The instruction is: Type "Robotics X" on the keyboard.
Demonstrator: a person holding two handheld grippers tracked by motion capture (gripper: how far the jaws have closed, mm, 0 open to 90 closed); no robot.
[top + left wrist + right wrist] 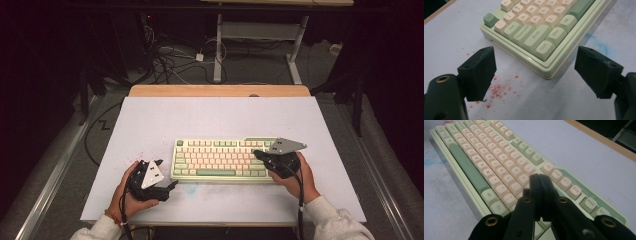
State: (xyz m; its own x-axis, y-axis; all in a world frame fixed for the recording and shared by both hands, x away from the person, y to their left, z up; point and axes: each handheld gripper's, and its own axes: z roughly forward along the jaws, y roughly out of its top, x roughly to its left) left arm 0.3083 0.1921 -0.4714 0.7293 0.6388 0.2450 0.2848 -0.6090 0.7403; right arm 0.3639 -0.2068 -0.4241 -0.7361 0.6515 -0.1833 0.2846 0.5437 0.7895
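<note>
a green and cream keyboard (pixel 220 160) lies flat on the white bench (pixel 150 120), near the front edge and about in the middle from side to side. the right gripper (pixel 260 154) sits over the right end of the keyboard, and its two black tongs are pressed together with nothing between them, the tips just above the keys near the top rows. the left gripper (pixel 167 175) rests on the bench just beside the keyboard's left front corner. its tongs are spread wide, with nothing in them, and they point at that corner by the ctrl key (pixel 544 47). small red specks (pixel 499 88) dot the bench under the left gripper, and a faint blue smear (pixel 599 45) marks the bench by the keyboard's front edge.
</note>
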